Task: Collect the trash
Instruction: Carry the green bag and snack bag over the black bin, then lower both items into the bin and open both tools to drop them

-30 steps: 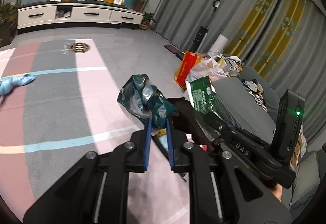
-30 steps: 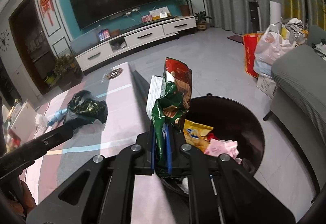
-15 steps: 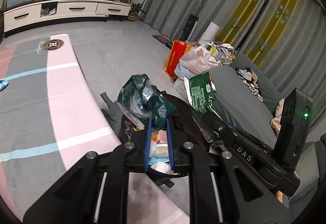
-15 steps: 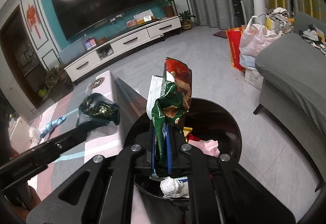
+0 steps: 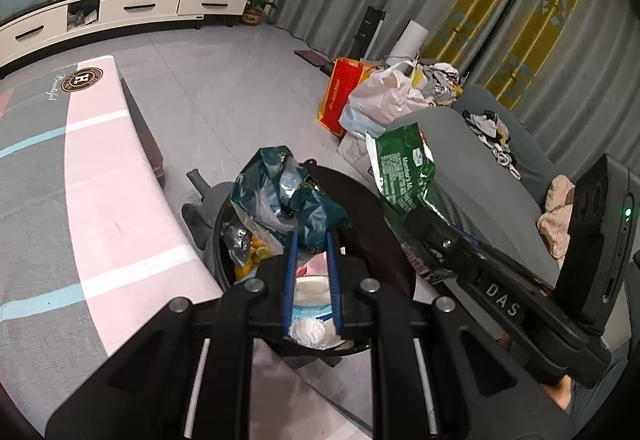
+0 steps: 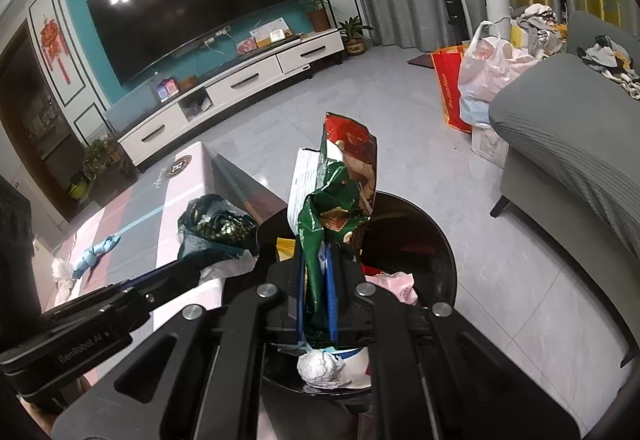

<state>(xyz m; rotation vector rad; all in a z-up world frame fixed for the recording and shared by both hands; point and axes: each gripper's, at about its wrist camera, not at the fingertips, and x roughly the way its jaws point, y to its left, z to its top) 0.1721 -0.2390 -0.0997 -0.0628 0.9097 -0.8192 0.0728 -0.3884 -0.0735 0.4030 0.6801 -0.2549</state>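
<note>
1. Two grippers, both over the black trash bin (image 5: 362, 196), each clamped on a wrapper.
2. We note the left gripper (image 5: 310, 240) with its blue pads closed on a crumpled dark teal wrapper (image 5: 288, 192), held just above the bin's near rim. In the right wrist view the same wrapper (image 6: 218, 228) sits at the bin's left edge, beside the pink-and-grey mat (image 6: 160, 224).
3. We see the right gripper (image 6: 316, 276) pinching a tall green-and-red snack bag (image 6: 340, 196) upright, directly over the bin's opening (image 6: 420, 232). From the left wrist view the bag (image 5: 404, 168) shows its green printed back.
4. Inside the bin we count a yellow packet (image 6: 286, 246), pink crumpled paper (image 6: 394, 284) and a white tissue ball (image 6: 320, 366) near the front.
5. Some trash lies on the mat (image 5: 112, 176): a blue glove (image 6: 94, 254) and a white wad (image 6: 62, 268), well apart from the bin.
6. We log a grey sofa (image 6: 568, 144) right of the bin; a white plastic bag (image 6: 488, 76) and red shopping bag (image 6: 446, 88) stand beyond it.
</note>
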